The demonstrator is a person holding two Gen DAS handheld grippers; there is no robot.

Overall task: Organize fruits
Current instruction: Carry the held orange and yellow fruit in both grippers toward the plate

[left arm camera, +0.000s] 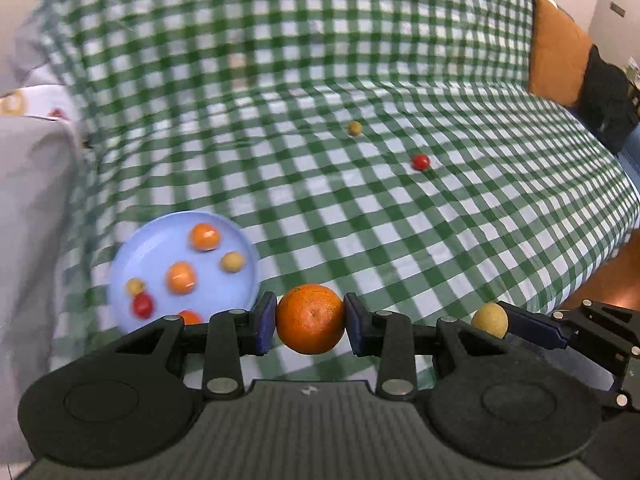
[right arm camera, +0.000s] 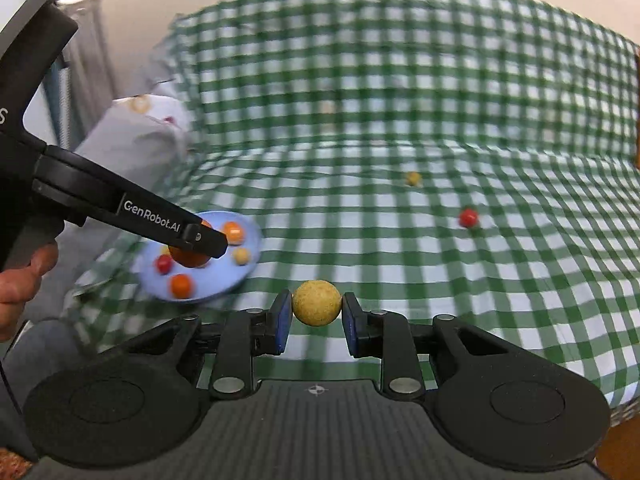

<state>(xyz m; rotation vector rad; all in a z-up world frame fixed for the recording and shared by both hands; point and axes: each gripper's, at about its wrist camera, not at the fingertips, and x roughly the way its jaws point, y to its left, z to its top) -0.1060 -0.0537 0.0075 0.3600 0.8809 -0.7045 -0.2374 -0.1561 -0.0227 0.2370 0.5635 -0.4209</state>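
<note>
My left gripper (left arm camera: 310, 320) is shut on an orange (left arm camera: 310, 319), held just right of a light blue plate (left arm camera: 132, 264). The plate (right arm camera: 244, 270) holds several small orange, yellow and red fruits. My right gripper (right arm camera: 316, 314) is shut on a yellow round fruit (right arm camera: 317, 303). That fruit (left arm camera: 489, 319) also shows at the right in the left wrist view. In the right wrist view the left gripper (right arm camera: 192, 250) holds the orange (right arm camera: 188, 258) over the plate. A small yellow fruit (left arm camera: 354, 128) and a red fruit (left arm camera: 420, 162) lie loose on the checked cloth.
A green-and-white checked cloth (left arm camera: 360, 220) covers a sofa seat and back. An orange cushion (left arm camera: 558, 52) and a black cushion (left arm camera: 608, 96) stand at the right end. A grey-white pillow (right arm camera: 132, 136) lies at the left end. The loose fruits (right arm camera: 413, 178) (right arm camera: 468, 217) lie mid-seat.
</note>
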